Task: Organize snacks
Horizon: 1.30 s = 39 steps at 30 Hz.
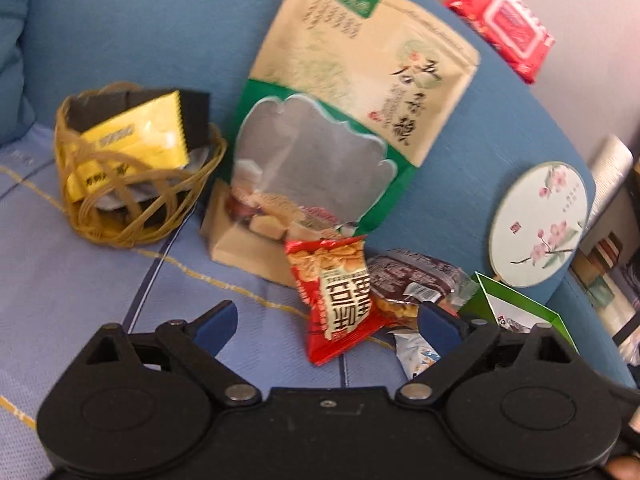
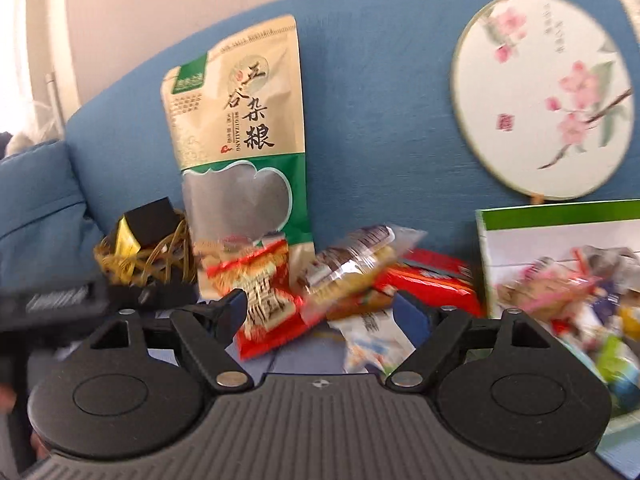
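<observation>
both grippers are waiting with jaws wide apart, so the left gripper (image 1: 326,322) is needing to squeeze the small red snack bag (image 1: 338,300) gently in the middle.

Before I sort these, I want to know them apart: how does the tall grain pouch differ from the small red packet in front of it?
The grain pouch is tall, beige and green with a clear window; the red packet is small, red and opaque. The pouch leans upright against the blue backrest; the packet lies tilted on the seat. Both are printed snack packs.
</observation>
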### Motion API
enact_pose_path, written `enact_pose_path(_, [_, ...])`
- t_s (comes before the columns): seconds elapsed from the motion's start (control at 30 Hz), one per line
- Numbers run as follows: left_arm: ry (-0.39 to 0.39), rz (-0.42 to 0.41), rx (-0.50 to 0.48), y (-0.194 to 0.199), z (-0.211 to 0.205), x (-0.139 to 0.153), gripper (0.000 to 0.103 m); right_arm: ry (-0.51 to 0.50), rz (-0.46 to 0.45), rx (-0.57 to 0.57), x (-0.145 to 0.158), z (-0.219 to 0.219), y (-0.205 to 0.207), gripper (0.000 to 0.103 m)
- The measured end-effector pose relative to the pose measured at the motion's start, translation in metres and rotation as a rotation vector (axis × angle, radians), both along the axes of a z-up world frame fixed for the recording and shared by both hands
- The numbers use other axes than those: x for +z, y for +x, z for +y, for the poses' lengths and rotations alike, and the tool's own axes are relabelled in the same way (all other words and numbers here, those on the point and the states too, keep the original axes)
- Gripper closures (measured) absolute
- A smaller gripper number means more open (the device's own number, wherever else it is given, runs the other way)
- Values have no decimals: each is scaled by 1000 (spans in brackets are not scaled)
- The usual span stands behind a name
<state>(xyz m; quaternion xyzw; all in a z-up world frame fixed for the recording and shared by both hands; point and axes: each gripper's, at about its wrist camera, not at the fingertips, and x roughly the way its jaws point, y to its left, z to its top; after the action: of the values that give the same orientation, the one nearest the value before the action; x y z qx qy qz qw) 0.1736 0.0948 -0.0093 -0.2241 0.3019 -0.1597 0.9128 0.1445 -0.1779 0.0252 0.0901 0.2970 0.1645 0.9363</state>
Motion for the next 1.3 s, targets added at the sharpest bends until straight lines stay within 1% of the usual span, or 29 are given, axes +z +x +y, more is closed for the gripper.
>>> enact_pose_path(0.1, [-34, 33, -12, 3, 2, -4, 0, 10, 47, -88, -9, 4, 24, 0])
enact_pose_path(0.2, [-47, 31, -34, 2, 2, -2, 0, 66, 141, -135, -18, 2, 50, 0])
enact_pose_path(0.23, [-50, 28, -44, 2, 1, -2, 0, 79, 164, -113, -20, 2, 55, 40])
enact_pose_path(0.27, [-55, 24, -60, 1, 0, -1, 0, 77, 179, -102, -19, 2, 55, 49])
enact_pose_path(0.3, [-62, 20, -80, 0, -1, -1, 0, 76, 175, -86, -16, 1, 51, 52])
enact_pose_path(0.33, [-70, 17, -102, -1, -2, -1, 0, 80, 162, -52, -11, -1, 43, 60])
enact_pose_path(0.37, [-80, 17, -124, -2, -3, -1, 0, 87, 159, -22, -7, -4, 34, 65])
enact_pose_path(0.43, [-108, 25, -167, -4, -6, -2, 0, 112, 159, 44, -1, -15, 7, 70])
enact_pose_path(0.47, [-118, 29, -187, -4, -8, -3, 0, 129, 167, 72, 0, -25, -9, 71])
enact_pose_path(0.57, [-132, 52, -251, -7, -20, -8, 0, 190, 212, 100, -2, -56, -48, 71])
enact_pose_path(0.67, [-164, 90, -325, -14, -35, -16, 0, 310, 309, 100, -14, -93, -83, 70])
enact_pose_path(0.7, [-186, 111, -362, -17, -42, -21, 0, 304, 333, 89, -18, -101, -93, 69])
enact_pose_path(0.77, [-201, 142, -421, -21, -57, -28, 0, 187, 310, 12, -19, -111, -109, 47])
enact_pose_path(0.8, [-192, 150, -440, -23, -64, -30, 0, 136, 285, -40, -18, -115, -115, 42])
enact_pose_path(0.83, [-177, 158, -454, -26, -71, -34, 0, 110, 274, -75, -18, -118, -120, 31])
enact_pose_path(0.87, [-163, 166, -464, -29, -78, -37, 0, 103, 265, -98, -18, -122, -124, 24])
enact_pose_path(0.93, [-155, 178, -477, -33, -86, -43, 0, 127, 247, -121, -17, -125, -130, 22])
enact_pose_path(1.0, [-148, 187, -488, -34, -92, -47, 0, 141, 253, -131, -18, -127, -132, 22])
enact_pose_path(1.1, [-117, 166, -486, -35, -94, -47, 0, 150, 262, -144, -20, -120, -135, 21])
enact_pose_path(1.2, [-128, 172, -481, -34, -91, -48, 0, 189, 288, -144, -23, -119, -130, 17])
enact_pose_path(1.3, [-123, 174, -481, -34, -91, -49, 0, 181, 313, -174, -26, -111, -125, 15])
